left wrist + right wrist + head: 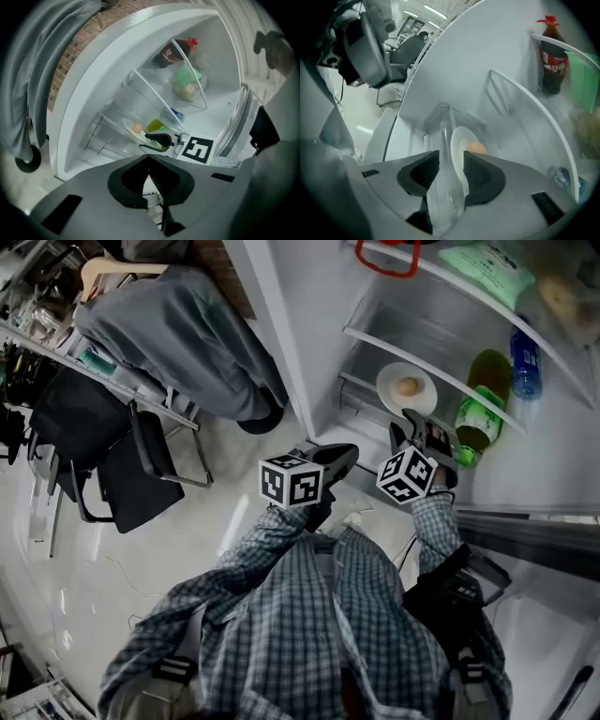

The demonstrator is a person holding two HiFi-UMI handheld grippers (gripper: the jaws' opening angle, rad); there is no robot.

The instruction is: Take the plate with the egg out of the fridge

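A white plate with a brown egg lies on a glass shelf low in the open fridge. My right gripper reaches to the plate's near rim. In the right gripper view its jaws stand open, with the plate's rim and the shelf's glass edge between them and the egg just beyond. My left gripper hangs below the fridge opening, left of the right one. Its jaws are shut on nothing. From there the plate and the right gripper show ahead.
A green bottle and a blue bottle stand to the plate's right. A cola bottle stands on a higher shelf. The fridge's white side wall is to the left. Further left are a grey jacket and a black chair.
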